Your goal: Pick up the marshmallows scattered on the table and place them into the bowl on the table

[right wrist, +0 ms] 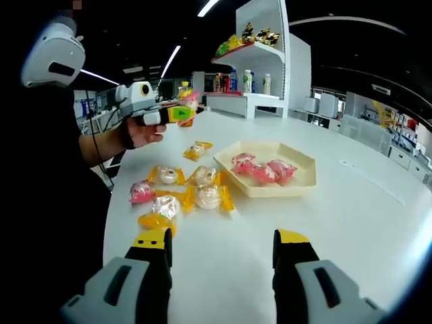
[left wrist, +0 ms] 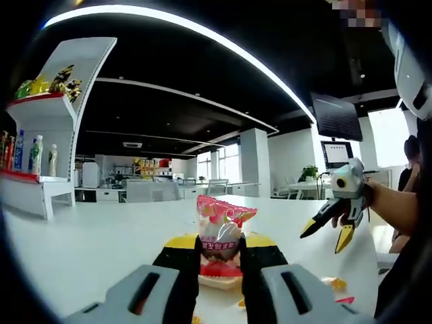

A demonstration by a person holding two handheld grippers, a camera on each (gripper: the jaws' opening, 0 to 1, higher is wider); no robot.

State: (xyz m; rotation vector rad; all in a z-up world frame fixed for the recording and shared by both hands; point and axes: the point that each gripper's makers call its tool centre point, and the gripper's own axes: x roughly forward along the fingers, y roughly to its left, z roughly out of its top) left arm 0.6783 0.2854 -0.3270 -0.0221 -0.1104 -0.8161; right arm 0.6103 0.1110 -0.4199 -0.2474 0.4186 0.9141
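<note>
**Marshmallows scattered, one in our grip**

Marshmallows (right wrist: pixel 182 192) lie beside the bowl (right wrist: pixel 305 177) on our white desk (right wrist: pixel 351 223), shelves (right wrist: pixel 270 40) behind. Our left hand-held gripper (left wrist: pixel 221 260) pinches a pink packet (left wrist: pixel 221 233) aloft; our right hand-held gripper (right wrist: pixel 223 253) hovers wide apart.

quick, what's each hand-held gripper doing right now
Left hand-held gripper: shut on a pink marshmallow.
Right hand-held gripper: open, empty, over the table.
</note>
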